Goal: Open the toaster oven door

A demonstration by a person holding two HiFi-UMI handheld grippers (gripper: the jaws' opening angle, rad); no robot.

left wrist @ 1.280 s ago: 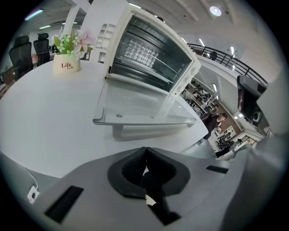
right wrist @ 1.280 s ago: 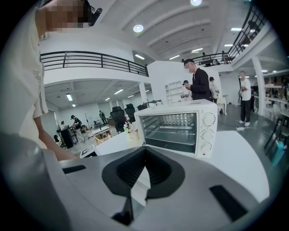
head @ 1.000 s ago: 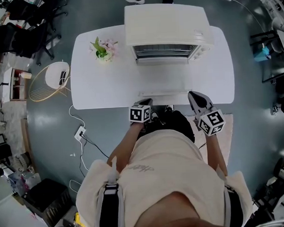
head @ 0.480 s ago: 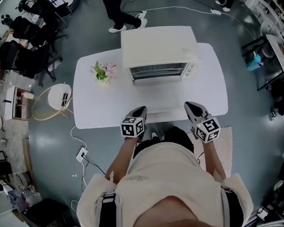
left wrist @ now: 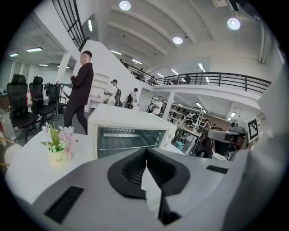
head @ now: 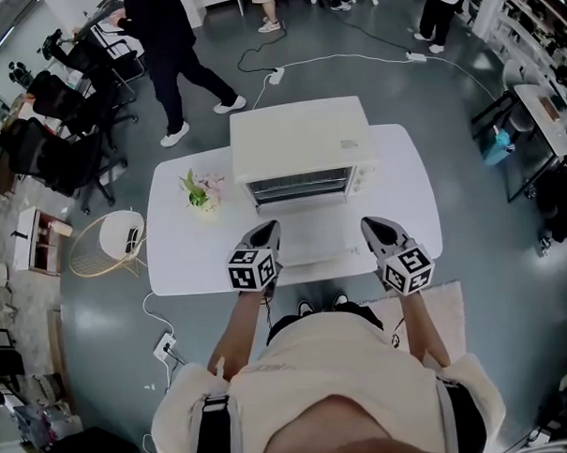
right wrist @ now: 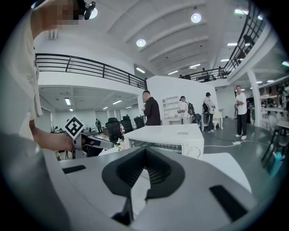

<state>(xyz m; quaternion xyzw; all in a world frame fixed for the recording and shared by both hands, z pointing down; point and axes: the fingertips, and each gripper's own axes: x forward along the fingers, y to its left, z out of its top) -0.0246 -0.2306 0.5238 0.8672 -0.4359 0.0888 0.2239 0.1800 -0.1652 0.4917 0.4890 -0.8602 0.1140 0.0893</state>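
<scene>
The toaster oven [head: 301, 140] sits at the middle of the white tabletop [head: 177, 263], straight ahead of me and between my two grippers. Its front faces me and its long axis runs left to right across my view. From the head view, its door [head: 307, 234] looks already folded down flat toward me. It shows as a pale panel lying in front of the dark rack opening, though it blends with the tabletop, so this is a judgement. In the left gripper view I look straight at the wire racks with no glare in front of them, which fits that reading.

My left gripper [head: 268, 228] is just beside the panel's left edge and my right gripper [head: 370, 224] just beside its right edge. Both are about equally near, so neither has the advantage. I cannot tell from above whether either one touches the panel.

The fingers of both grippers are pressed together at the tips and hold nothing. Only the oven and bare tabletop show beyond them. A small pot of flowers [head: 200, 192] stands left of the oven, well clear of the left gripper.
</scene>
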